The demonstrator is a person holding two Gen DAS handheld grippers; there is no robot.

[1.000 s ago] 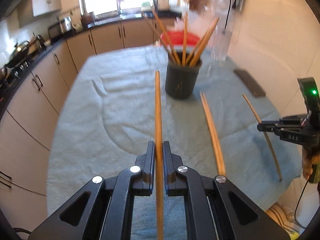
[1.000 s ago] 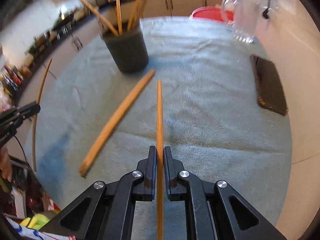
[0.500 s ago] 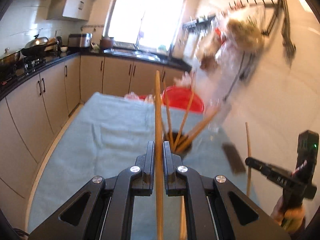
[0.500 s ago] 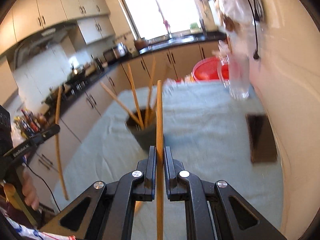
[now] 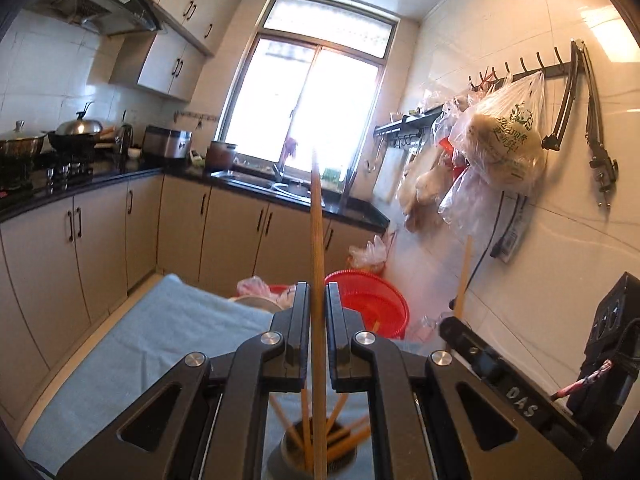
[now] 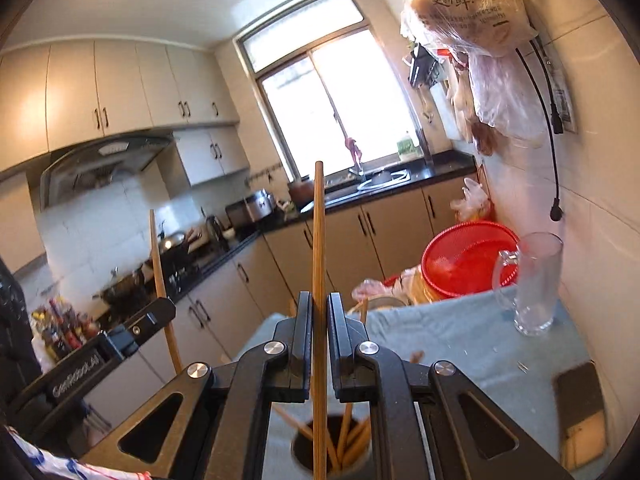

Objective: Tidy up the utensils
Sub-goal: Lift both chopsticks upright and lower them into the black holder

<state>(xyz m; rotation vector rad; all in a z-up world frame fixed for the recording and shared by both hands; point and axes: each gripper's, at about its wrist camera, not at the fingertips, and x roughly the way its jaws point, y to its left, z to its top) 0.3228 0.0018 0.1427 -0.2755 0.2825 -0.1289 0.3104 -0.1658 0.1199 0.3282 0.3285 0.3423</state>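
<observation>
Right wrist view alone shows a clear glass mug (image 6: pixel 532 284) standing upright and a dark flat slab (image 6: pixel 580 412) lying on the blue-clothed bench (image 6: pixel 460 340). The left wrist view alone shows a black hook rail (image 5: pixel 532 70) on the tiled wall, with a filled plastic bag (image 5: pixel 504 140) hanging from it. Each view catches the other claw at its edge. The left claw (image 5: pixel 318 312) is clamped on a chopstick (image 5: pixel 317 220) that points up and away; the right claw (image 6: pixel 319 320) pinches its own chopstick (image 6: pixel 318 232) likewise. Below both, a dark holder cup (image 6: pixel 308 460) on the bench contains several leaning chopsticks (image 6: pixel 352 440). A red basket (image 6: pixel 468 260) sits beyond the bench's far edge.
</observation>
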